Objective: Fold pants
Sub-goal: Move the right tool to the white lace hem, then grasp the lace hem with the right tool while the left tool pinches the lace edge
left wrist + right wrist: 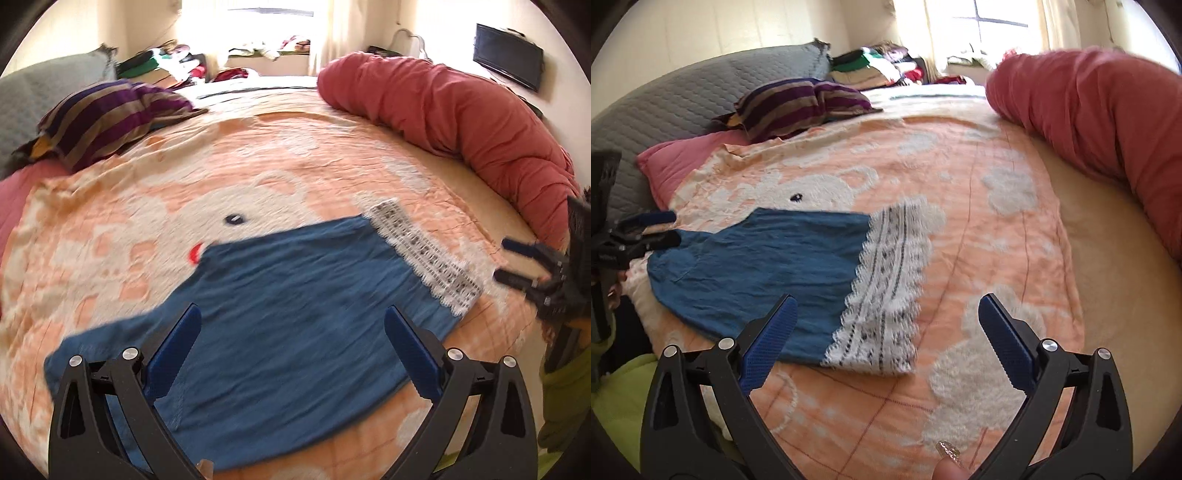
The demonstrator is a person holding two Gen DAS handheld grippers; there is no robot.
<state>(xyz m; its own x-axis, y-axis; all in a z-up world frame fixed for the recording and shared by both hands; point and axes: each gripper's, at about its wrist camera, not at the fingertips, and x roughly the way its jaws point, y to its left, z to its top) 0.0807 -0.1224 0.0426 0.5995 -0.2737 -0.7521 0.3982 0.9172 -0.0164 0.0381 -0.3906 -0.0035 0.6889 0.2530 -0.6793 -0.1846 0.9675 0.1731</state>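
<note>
The blue pants (295,317) lie flat, folded, on the orange and white bedspread (147,236); a white lace hem band (424,254) runs along one end. My left gripper (291,332) is open and empty, hovering over the blue cloth. My right gripper (886,321) is open and empty, above the bedspread just right of the lace hem (886,295). The pants also show in the right wrist view (768,266). Each gripper shows in the other's view: the right one (517,262) beyond the lace end, the left one (653,229) at the far blue end.
A rolled red duvet (461,110) lies along the bed's right side. A striped purple pillow (110,114) and a pink pillow (683,162) lie at the head, by a grey quilted headboard (683,99). Piled clothes (879,66) sit beyond. A black TV (508,55) hangs on the wall.
</note>
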